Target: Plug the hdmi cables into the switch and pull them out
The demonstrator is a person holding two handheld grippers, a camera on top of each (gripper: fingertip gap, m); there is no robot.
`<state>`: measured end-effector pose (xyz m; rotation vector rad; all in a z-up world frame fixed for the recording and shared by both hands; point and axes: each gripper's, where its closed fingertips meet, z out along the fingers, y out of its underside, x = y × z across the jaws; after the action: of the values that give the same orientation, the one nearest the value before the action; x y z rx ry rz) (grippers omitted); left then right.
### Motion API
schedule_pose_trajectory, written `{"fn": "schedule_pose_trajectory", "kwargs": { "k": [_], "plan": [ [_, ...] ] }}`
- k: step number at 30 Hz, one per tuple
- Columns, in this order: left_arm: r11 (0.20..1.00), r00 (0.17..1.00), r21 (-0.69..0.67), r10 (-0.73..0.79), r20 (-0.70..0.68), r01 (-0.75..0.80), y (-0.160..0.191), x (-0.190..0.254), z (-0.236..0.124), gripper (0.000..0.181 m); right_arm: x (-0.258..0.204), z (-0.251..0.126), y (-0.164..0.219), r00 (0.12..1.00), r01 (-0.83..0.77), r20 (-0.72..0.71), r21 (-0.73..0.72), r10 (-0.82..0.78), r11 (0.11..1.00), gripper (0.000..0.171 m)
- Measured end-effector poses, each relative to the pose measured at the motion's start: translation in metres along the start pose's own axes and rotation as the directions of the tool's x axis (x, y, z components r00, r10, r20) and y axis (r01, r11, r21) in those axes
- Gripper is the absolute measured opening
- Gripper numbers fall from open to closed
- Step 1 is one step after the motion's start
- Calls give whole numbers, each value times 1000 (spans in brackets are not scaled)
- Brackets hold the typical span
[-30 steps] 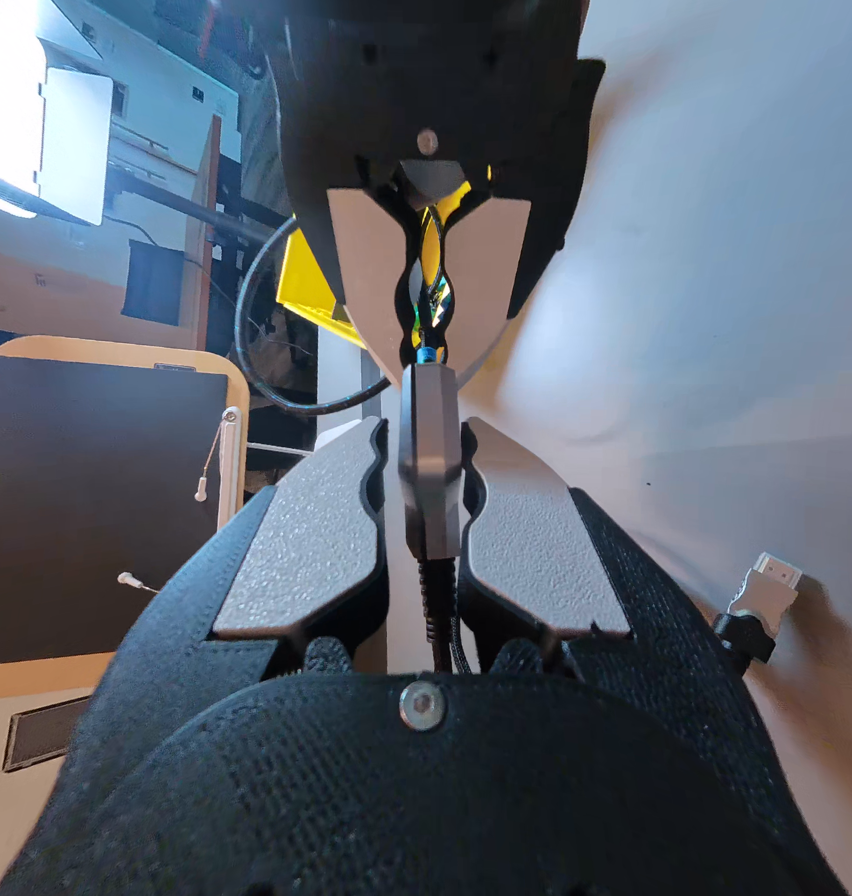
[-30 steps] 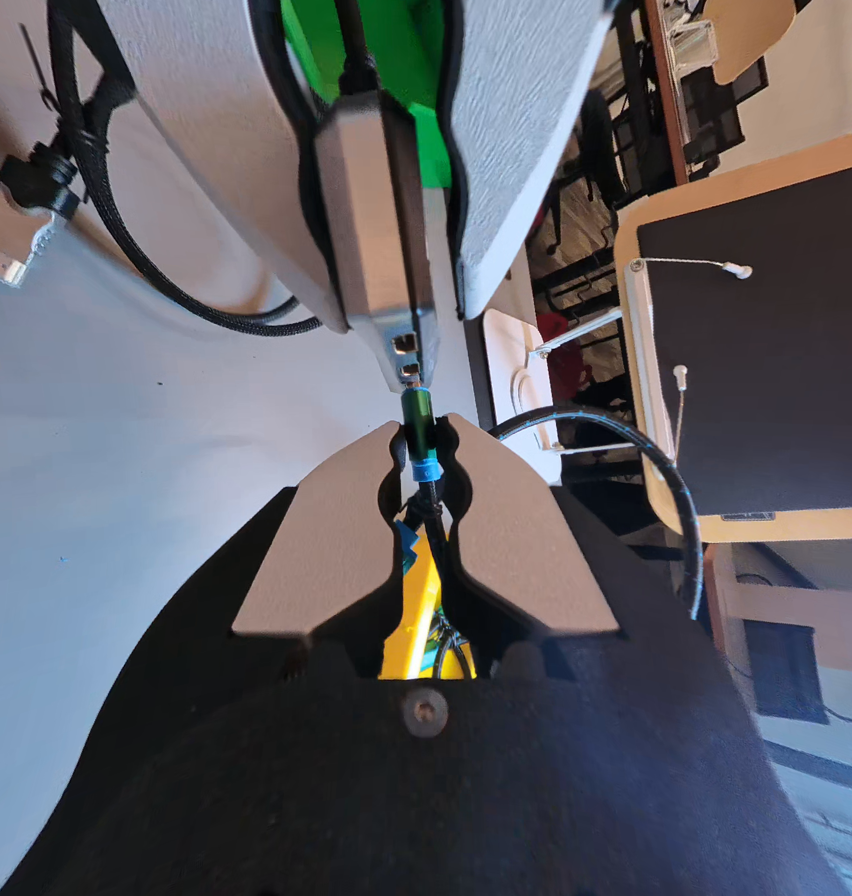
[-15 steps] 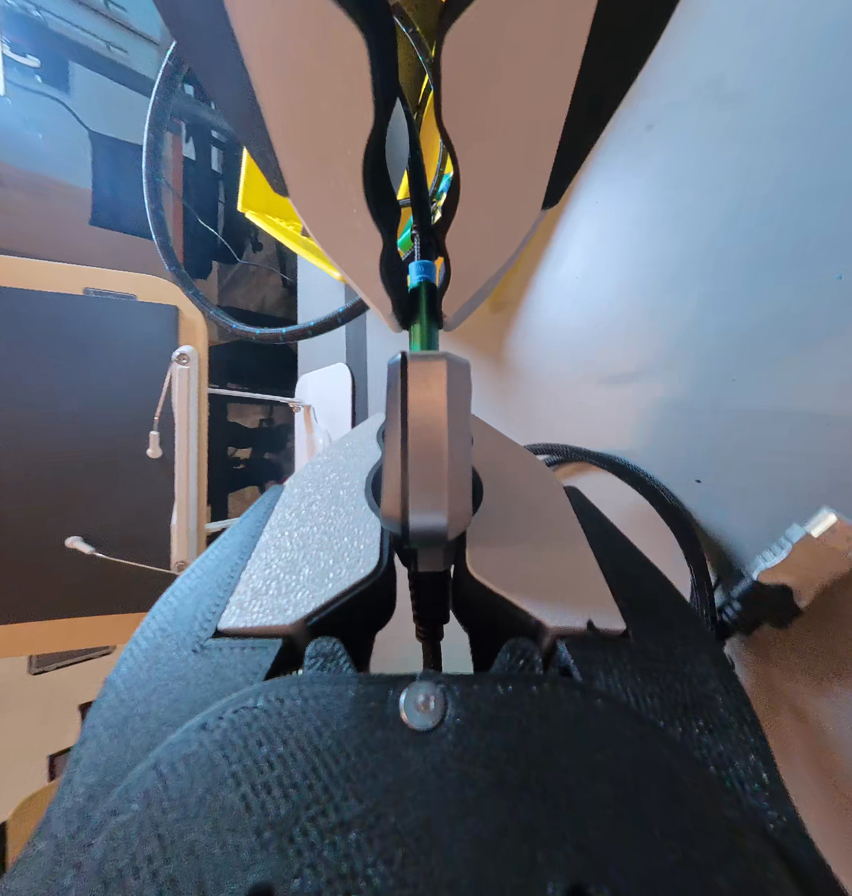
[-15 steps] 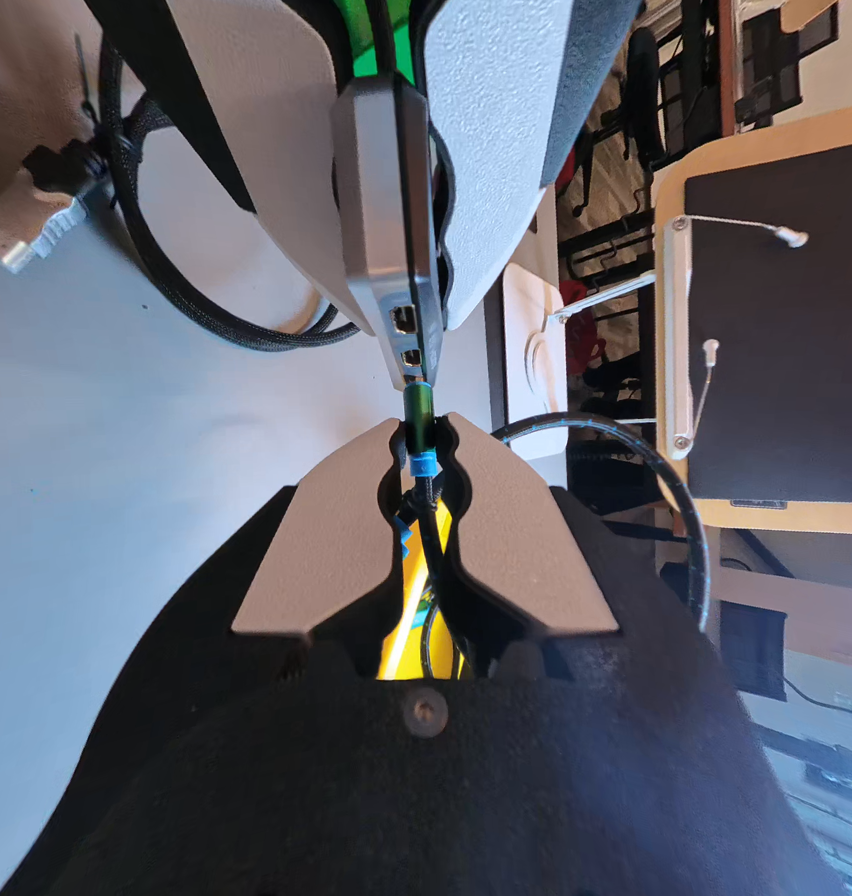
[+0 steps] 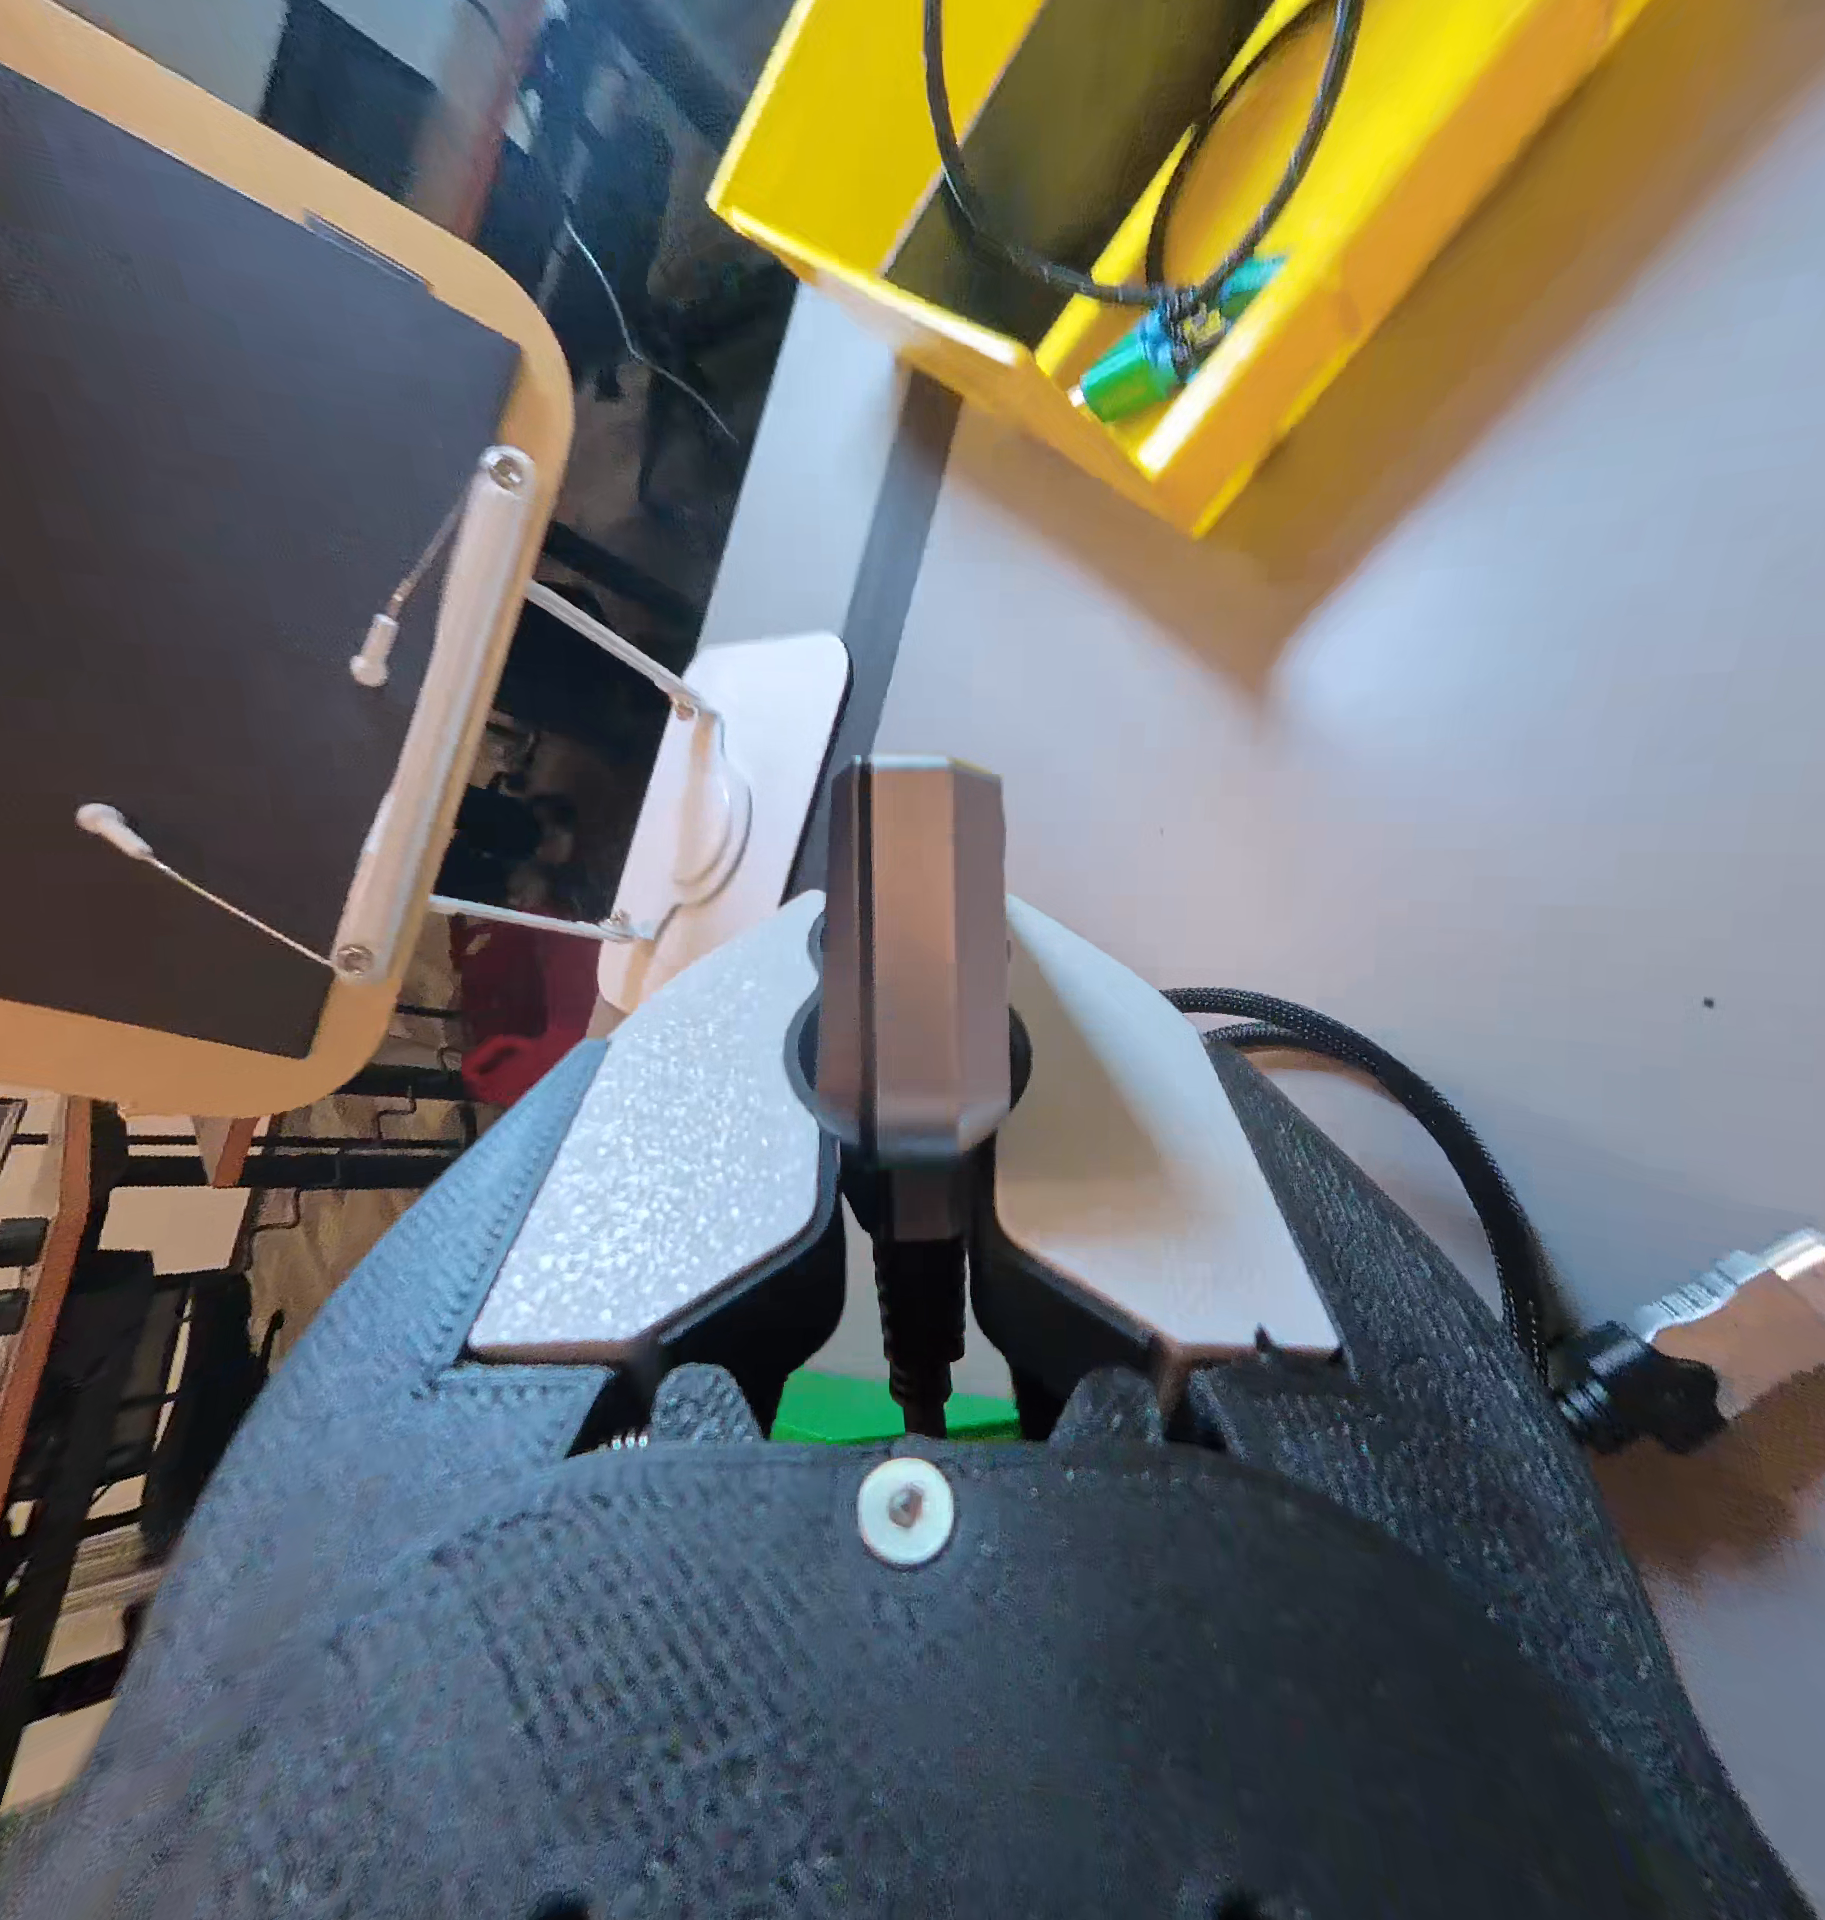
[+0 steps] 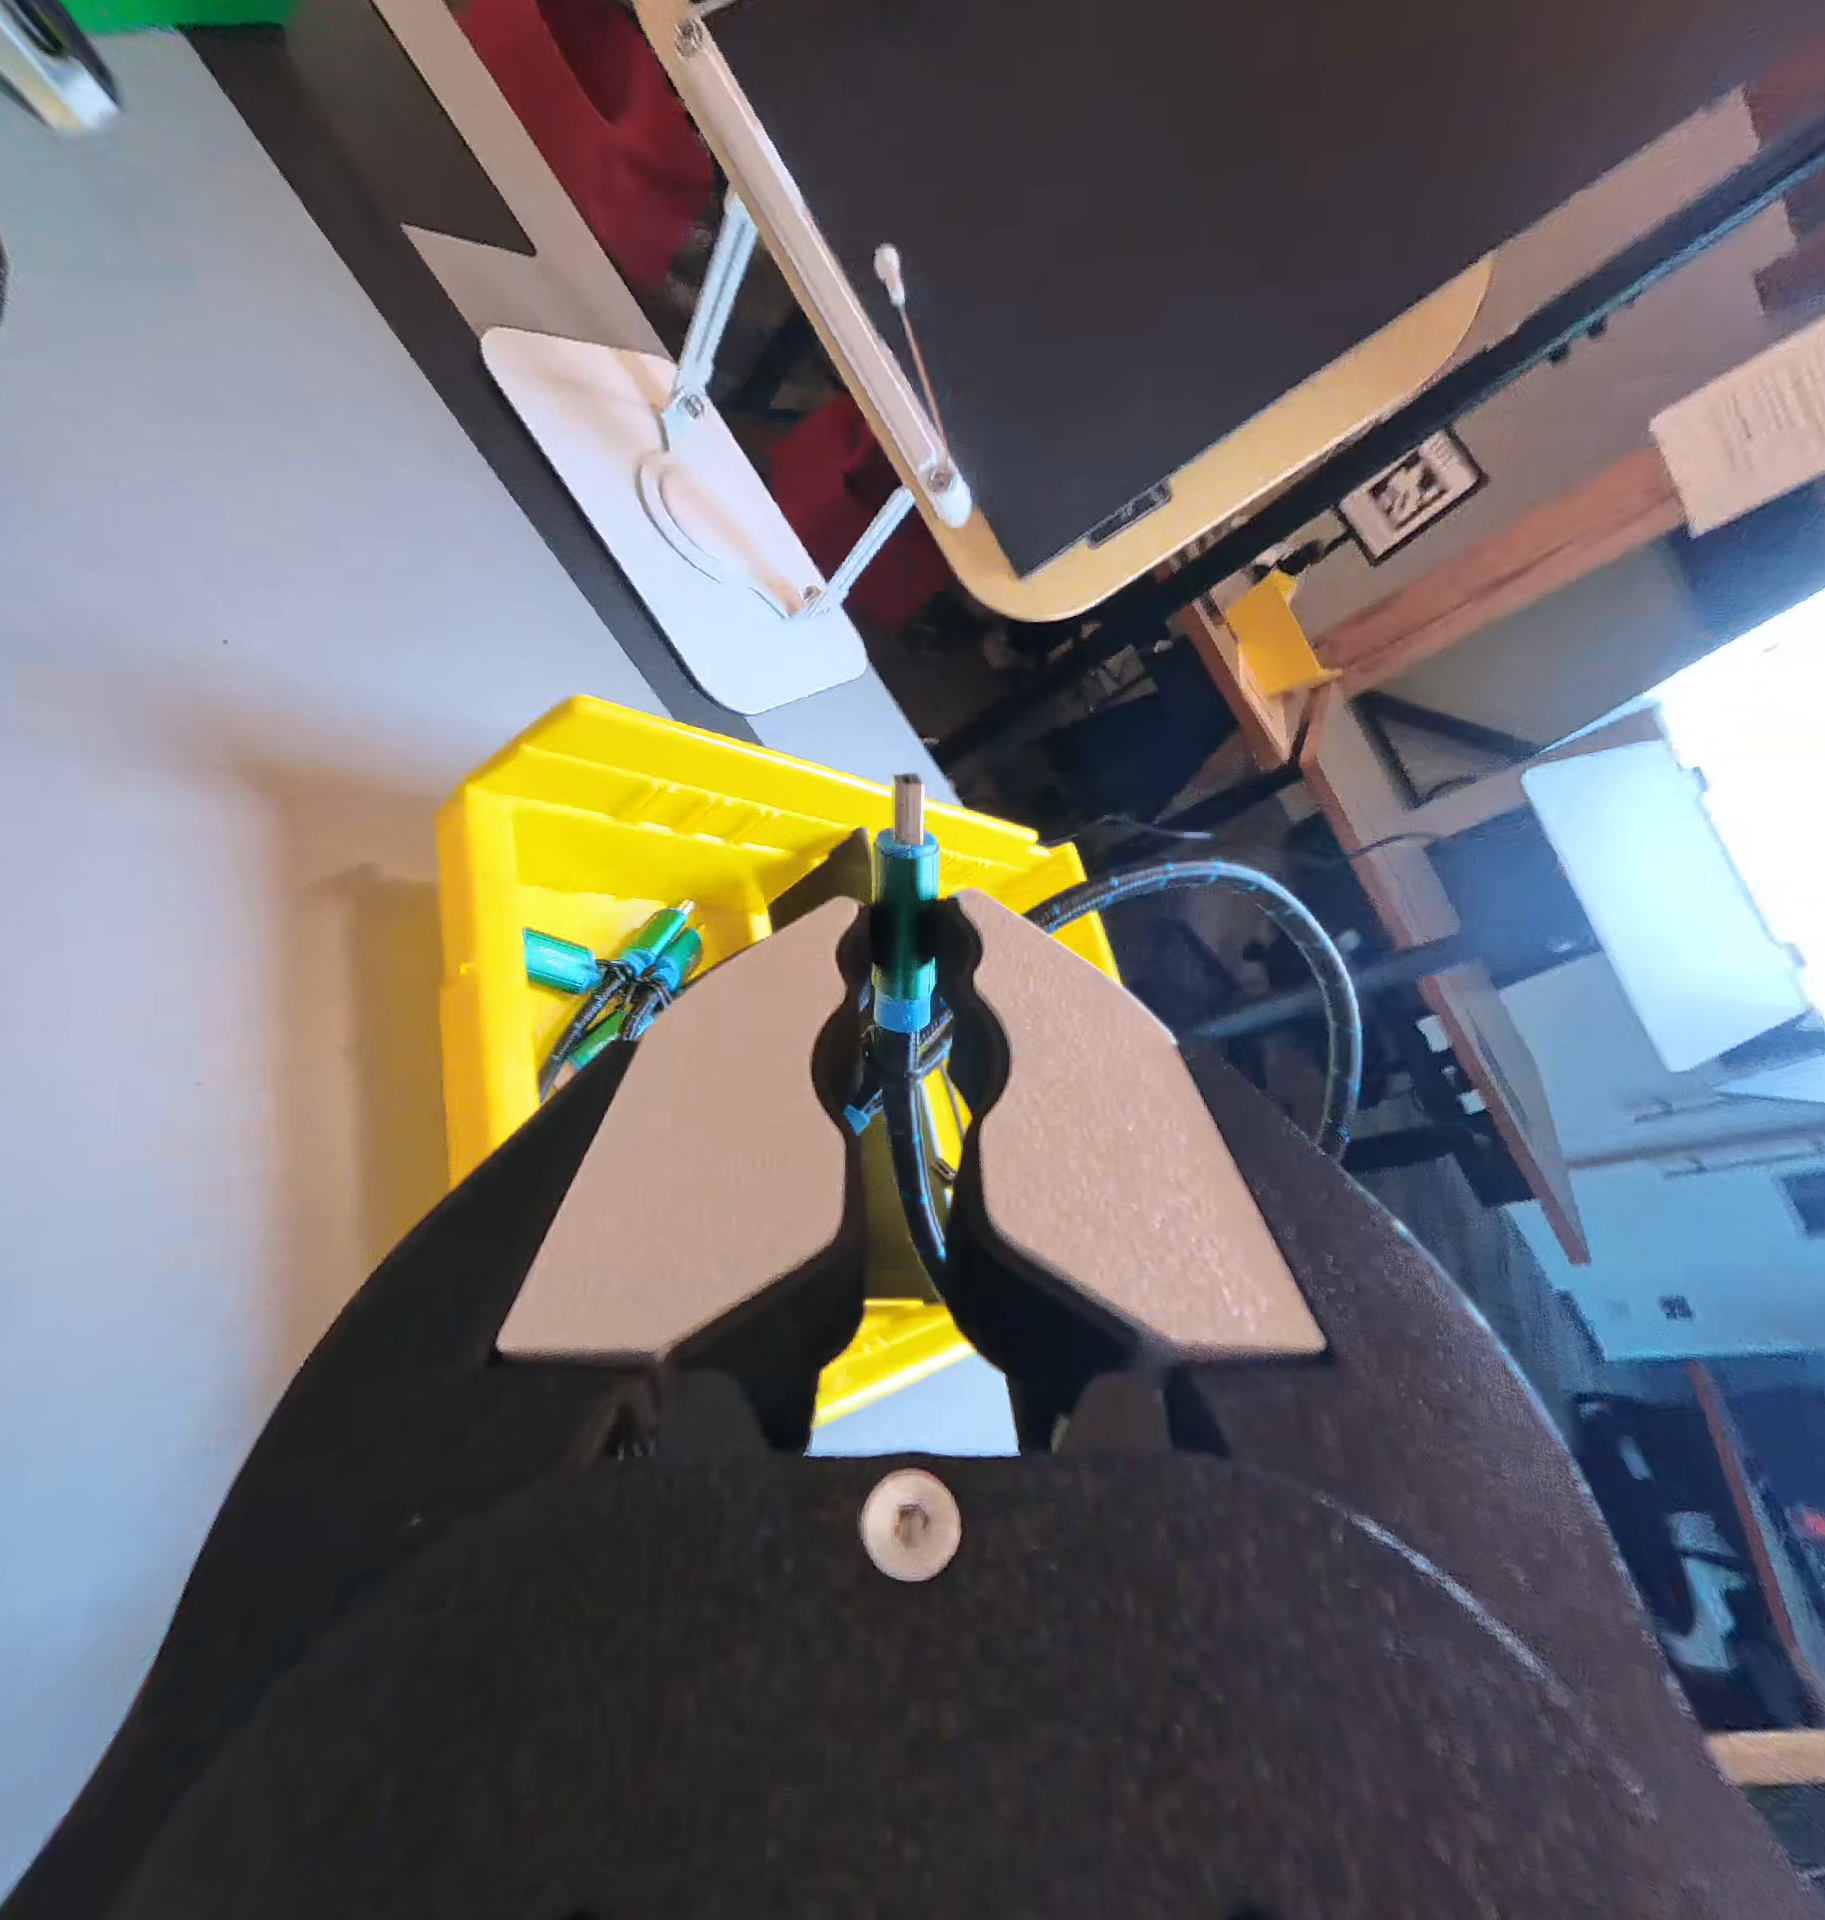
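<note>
The left gripper [image 5: 913, 997] clamped the grey switch [image 5: 913, 966] upright above the white table [image 5: 1459, 831]. The right gripper [image 6: 908, 925] pinched the green-plugged cable [image 6: 903, 914], unplugged, above the yellow bin [image 6: 617, 790].

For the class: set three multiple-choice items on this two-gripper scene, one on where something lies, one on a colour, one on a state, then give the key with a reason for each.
1. Where do the spare green-tipped cables lie?
A. in the yellow bin
B. on the black board
C. under the switch

2. What colour is the shell of the plug held by the right gripper?
A. red
B. green
C. white

3. How does the left gripper stand?
A. open and empty
B. shut on the grey switch
C. shut on a green plug

Key: 1 A, the cables rest inside the bin's compartment; 2 B, a green shell with a blue band shows between the fingers; 3 B, both fingers press the switch's sides.
</note>
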<state>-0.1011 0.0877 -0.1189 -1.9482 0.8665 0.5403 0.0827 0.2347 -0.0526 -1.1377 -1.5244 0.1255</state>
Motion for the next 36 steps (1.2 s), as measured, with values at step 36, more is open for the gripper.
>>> {"fn": "schedule_pose_trajectory", "kwargs": {
  "k": [36],
  "plan": [
    [762, 990, 637, -41, -137, 119, -131, 5, -132, 30, -93, -85, -165, 936, 47, 257, 582, -239, 812, 20]
  ]
}}
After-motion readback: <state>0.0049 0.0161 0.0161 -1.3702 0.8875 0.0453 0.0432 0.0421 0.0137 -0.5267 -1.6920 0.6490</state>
